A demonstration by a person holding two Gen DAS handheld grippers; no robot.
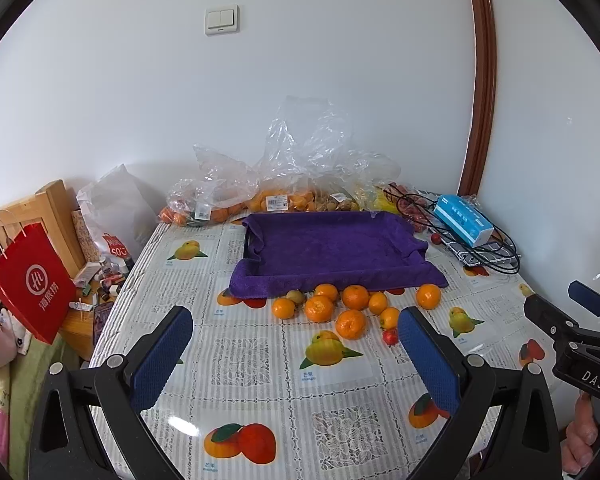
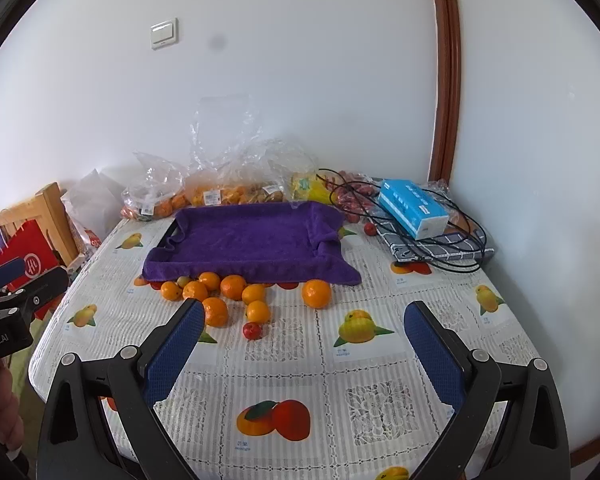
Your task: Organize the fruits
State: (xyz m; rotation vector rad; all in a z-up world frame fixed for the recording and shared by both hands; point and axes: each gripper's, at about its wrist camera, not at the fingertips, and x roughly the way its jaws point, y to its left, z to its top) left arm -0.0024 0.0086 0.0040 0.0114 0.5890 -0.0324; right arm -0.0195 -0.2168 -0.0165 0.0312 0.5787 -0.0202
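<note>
Several loose oranges (image 1: 352, 323) (image 2: 215, 311) lie on the table in front of a tray draped with a purple towel (image 1: 332, 250) (image 2: 248, 240). One orange (image 1: 428, 296) (image 2: 317, 293) sits apart to the right. A small red fruit (image 1: 390, 337) (image 2: 252, 330) lies nearest me, and a greenish fruit (image 1: 295, 297) (image 2: 183, 281) sits by the towel's edge. My left gripper (image 1: 296, 330) is open and empty, short of the fruit. My right gripper (image 2: 305, 322) is open and empty, to the right of the pile.
Clear plastic bags of fruit (image 1: 276, 196) (image 2: 220, 192) stand behind the tray. A blue tissue box (image 1: 462, 220) (image 2: 414, 208) and black cables (image 2: 452, 256) lie at the back right. A red paper bag (image 1: 32, 280) hangs left of the table. The tablecloth (image 1: 240, 360) has printed fruit pictures.
</note>
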